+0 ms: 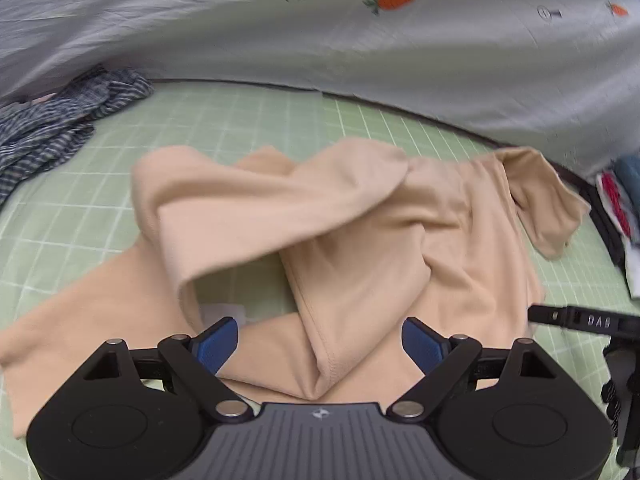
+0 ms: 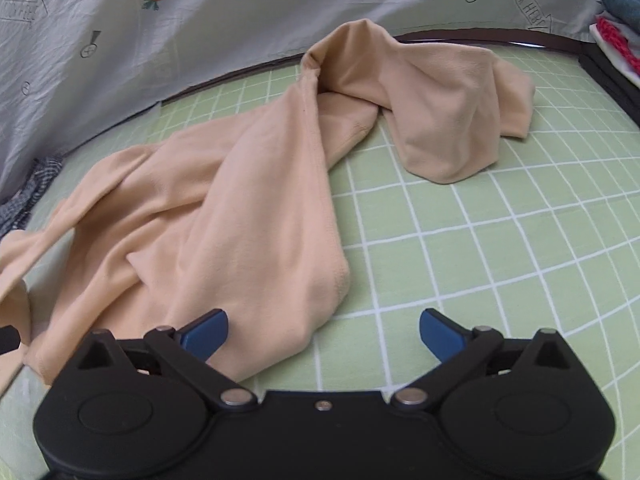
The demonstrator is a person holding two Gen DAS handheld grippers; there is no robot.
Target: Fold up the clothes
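The beige garment [image 1: 340, 216] is seen crumpled on the green gridded worktop [image 2: 480, 240], nothing folded yet. Left tool [image 1: 320, 342] and right tool [image 2: 323, 330] are held spread, empty; an edge must be gripped and flattened.

The left gripper [image 1: 320, 344] hovers with its jaws spread wide over a crumpled peach garment [image 1: 360, 232], holding nothing. The garment lies bunched on a green gridded mat [image 1: 248, 120]. A striped blue cloth [image 1: 52, 128] sits at far left, and a grey carrot-print sheet [image 1: 360, 48] rises behind.
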